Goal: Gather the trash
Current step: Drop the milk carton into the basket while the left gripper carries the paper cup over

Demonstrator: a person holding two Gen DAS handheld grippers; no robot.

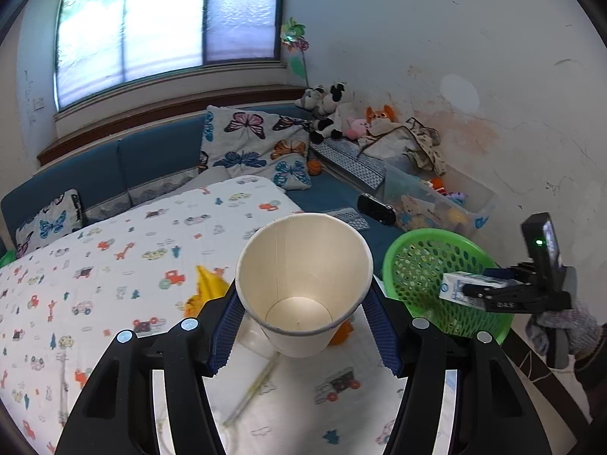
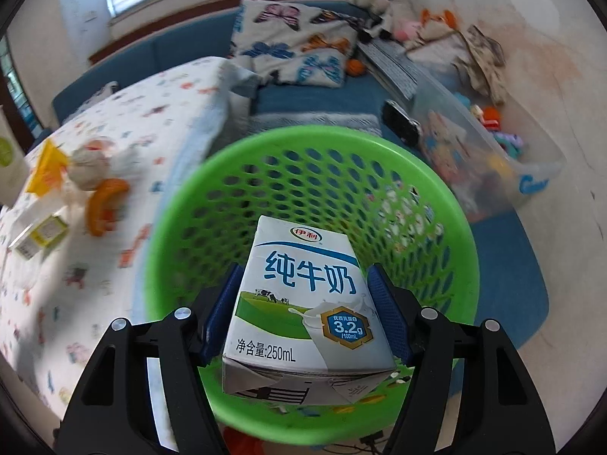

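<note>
My left gripper (image 1: 303, 314) is shut on a white paper cup (image 1: 303, 284) and holds it above the patterned table cloth (image 1: 114, 265), mouth toward the camera. My right gripper (image 2: 303, 303) is shut on a white and blue milk carton (image 2: 303, 303) and holds it over the green mesh basket (image 2: 311, 174). In the left wrist view the right gripper (image 1: 466, 288) with the carton (image 1: 459, 286) is over the basket (image 1: 436, 258), to the right of the cup.
On the table lie a yellow wrapper (image 2: 47, 167), crumpled paper (image 2: 89, 168), an orange peel (image 2: 104, 204) and a small yellow box (image 2: 40, 237). Behind are a blue sofa (image 1: 151, 155) with butterfly pillows (image 1: 258, 144), soft toys and a clear toy bin (image 2: 493, 144).
</note>
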